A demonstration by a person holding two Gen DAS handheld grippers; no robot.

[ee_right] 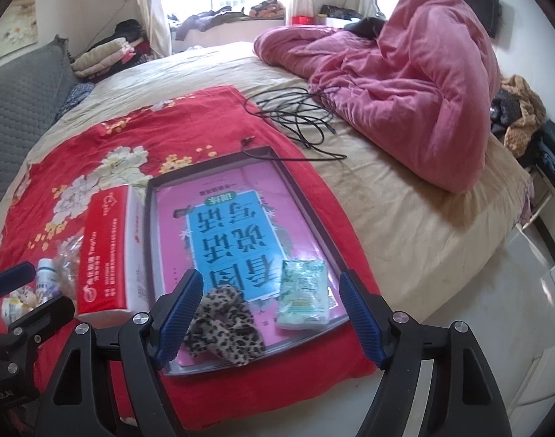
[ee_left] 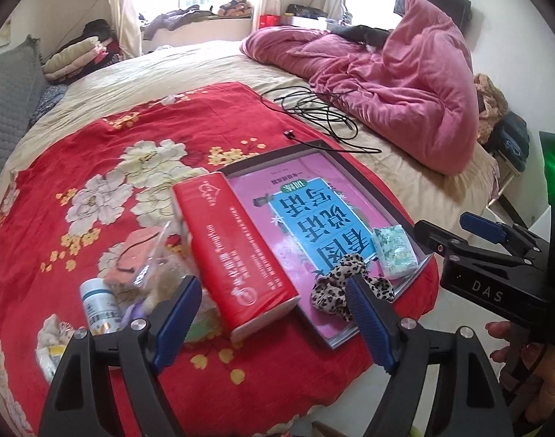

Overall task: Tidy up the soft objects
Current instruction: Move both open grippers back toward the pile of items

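A leopard-print scrunchie (ee_right: pixel 223 327) and a green-white soft tissue packet (ee_right: pixel 303 298) lie at the near end of a dark-rimmed tray (ee_right: pixel 306 207), on a pink and blue book. My right gripper (ee_right: pixel 270 315) hovers open above them, gripping nothing. A red tissue pack (ee_left: pixel 241 247) lies just left of the tray (ee_left: pixel 372 191). My left gripper (ee_left: pixel 274 322) is open above the pack's near end, with nothing between its pads. The left wrist view also shows the scrunchie (ee_left: pixel 335 287), the packet (ee_left: pixel 394 251) and the right gripper (ee_left: pixel 459 235) at the right edge.
Everything sits on a red floral cloth (ee_left: pixel 95 145) spread over a beige bed. A white bottle (ee_left: pixel 97 306) and a clear plastic bag (ee_left: pixel 146 258) of small items lie left of the red pack. A black cable (ee_left: pixel 321 109) and a heaped pink quilt (ee_left: pixel 405 83) lie beyond.
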